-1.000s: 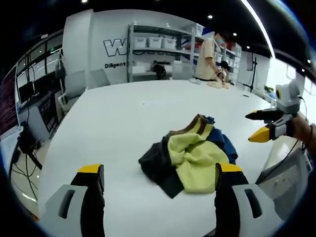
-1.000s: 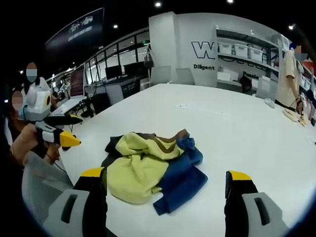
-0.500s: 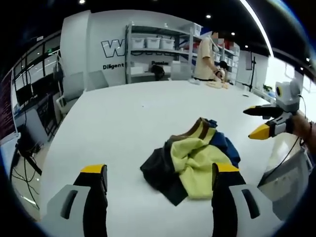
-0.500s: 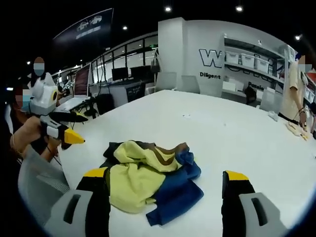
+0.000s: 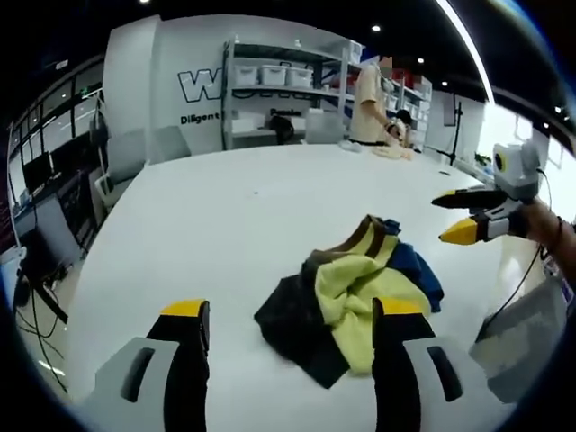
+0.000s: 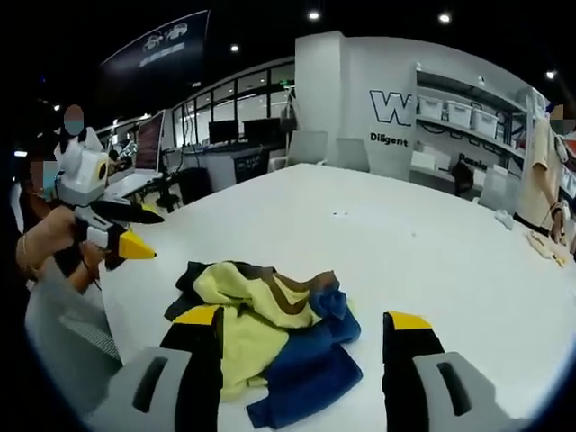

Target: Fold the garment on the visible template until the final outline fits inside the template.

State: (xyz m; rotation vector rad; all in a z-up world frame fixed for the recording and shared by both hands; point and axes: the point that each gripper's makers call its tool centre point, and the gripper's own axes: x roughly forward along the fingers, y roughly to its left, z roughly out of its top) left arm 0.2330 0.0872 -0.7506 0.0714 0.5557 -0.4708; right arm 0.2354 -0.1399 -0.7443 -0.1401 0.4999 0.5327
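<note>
A crumpled garment (image 5: 355, 286) in yellow, blue, brown and black lies in a heap on the white table (image 5: 225, 216). In the left gripper view my left gripper (image 5: 288, 355) is open just short of the heap, nothing between its yellow-tipped jaws; the right gripper (image 5: 459, 219) hangs open at the right, above the table edge. In the right gripper view the garment (image 6: 270, 328) lies under and between the jaws of my right gripper (image 6: 301, 346), open and holding nothing. The left gripper (image 6: 135, 232) shows at the left, open, held by a hand. No template outline is visible.
Shelving with white bins (image 5: 283, 85) stands along the far wall, and a person (image 5: 371, 94) works at the table's far end. Desks with monitors (image 6: 225, 135) and chairs (image 6: 306, 148) line the far side. A grey chair back (image 6: 67, 346) sits near the table edge.
Both cameras moved closer to the garment and a little lower. The jaws of each gripper stand somewhat nearer together than a second ago. The garment has not been touched.
</note>
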